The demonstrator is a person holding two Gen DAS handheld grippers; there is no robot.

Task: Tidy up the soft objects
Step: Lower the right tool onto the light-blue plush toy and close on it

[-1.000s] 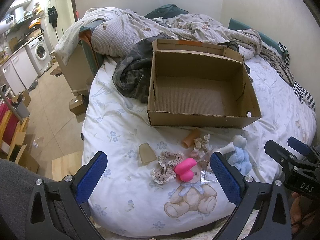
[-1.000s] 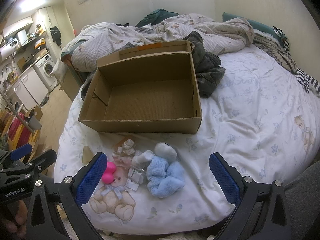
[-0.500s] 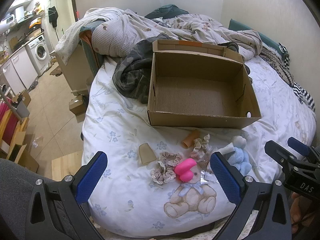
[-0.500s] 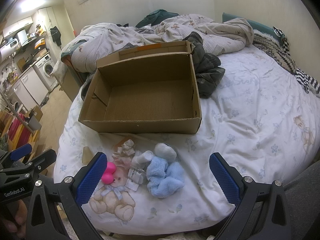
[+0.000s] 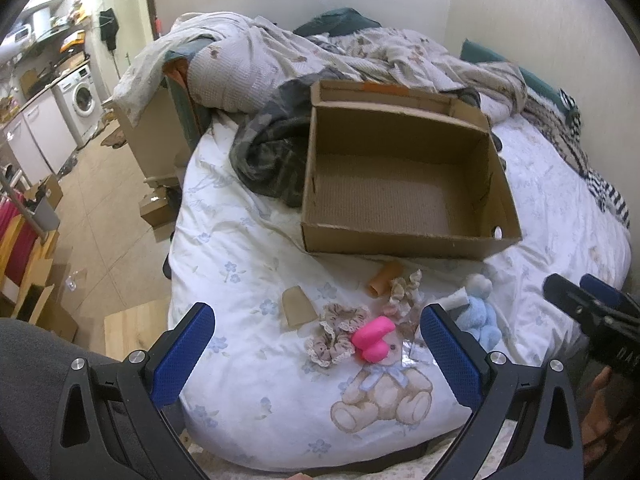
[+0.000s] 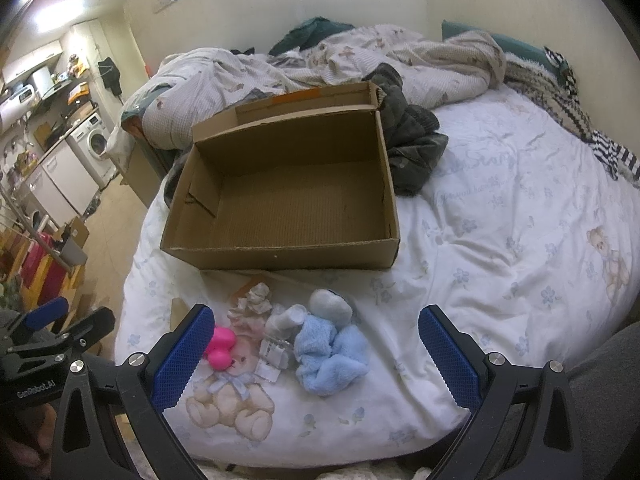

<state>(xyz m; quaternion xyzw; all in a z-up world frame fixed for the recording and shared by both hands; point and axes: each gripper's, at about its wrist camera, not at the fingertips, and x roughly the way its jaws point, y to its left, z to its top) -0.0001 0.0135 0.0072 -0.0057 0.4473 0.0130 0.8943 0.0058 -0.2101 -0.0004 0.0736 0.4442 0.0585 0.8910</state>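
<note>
Two grippers hover above the near edge of the bed, each with its jaws spread wide and holding nothing. The left gripper [image 5: 316, 340] frames a small cluster of soft items lying on the white flowered duvet [image 5: 248, 264]. The right gripper [image 6: 316, 344] frames the same cluster from the other side.

Between the left jaws lies a pink plush piece [image 5: 372, 344], touching a beige lace scrunchie [image 5: 336, 332] on its left. A flat tan cardboard scrap [image 5: 297, 306] lies just left of the scrunchie. Farther away, a cream ruffled scrunchie [image 5: 404, 290] lies beside a small brown tube [image 5: 385, 277].

Between the right jaws lies a light blue plush toy [image 6: 330, 354] with a grey-white rounded part at its far end. A white roll [image 6: 286, 318] and some paper tags [image 6: 272, 354] lie just left of the toy. The pink plush piece lies at the left jaw's tip, over a teddy bear printed on the duvet.

An open cardboard box [image 6: 280, 254], with nothing inside, rests on the bed just beyond the cluster. A dark crumpled garment [image 6: 414, 148] lies against the box's far right corner in the right wrist view. A rumpled quilt [image 6: 248, 76] covers the far end of the bed. A washing machine [image 5: 82, 100] stands at the far left of the room.
</note>
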